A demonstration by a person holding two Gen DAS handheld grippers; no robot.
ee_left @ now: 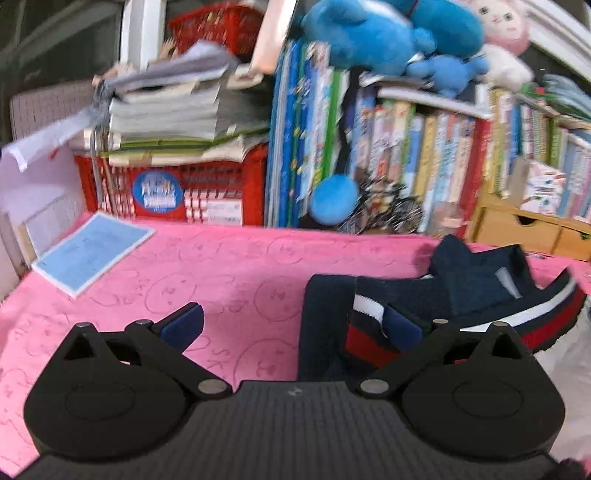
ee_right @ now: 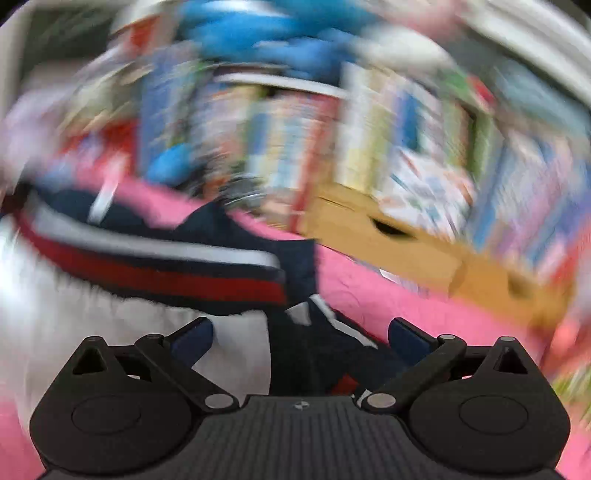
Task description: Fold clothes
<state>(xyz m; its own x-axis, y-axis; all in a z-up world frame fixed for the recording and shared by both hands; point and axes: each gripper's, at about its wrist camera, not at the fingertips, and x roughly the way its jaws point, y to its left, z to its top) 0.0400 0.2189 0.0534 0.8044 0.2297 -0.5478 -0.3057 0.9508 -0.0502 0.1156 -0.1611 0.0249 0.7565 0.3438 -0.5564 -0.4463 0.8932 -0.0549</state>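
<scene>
Clothes: one navy striped garment [ee_left: 461,295] lies partly folded on the pink-covered tabletop [ee_left: 229,273], ahead of both tools. Left hand-held gripper [ee_left: 291,325] is released, grasping nothing. Right hand-held gripper [ee_right: 299,332] is likewise released, its view heavily blurred. Judged step: repositioning between folds. Next move requires gripping a garment edge.

Pink patterned cloth [ee_left: 240,266] over the counter; pale blue notebook [ee_left: 92,254] at its far left. Behind: red plastic crate [ee_left: 177,184], upright picture books [ee_left: 417,155], blue plush toys [ee_left: 388,33], wooden drawer box [ee_left: 524,232].
</scene>
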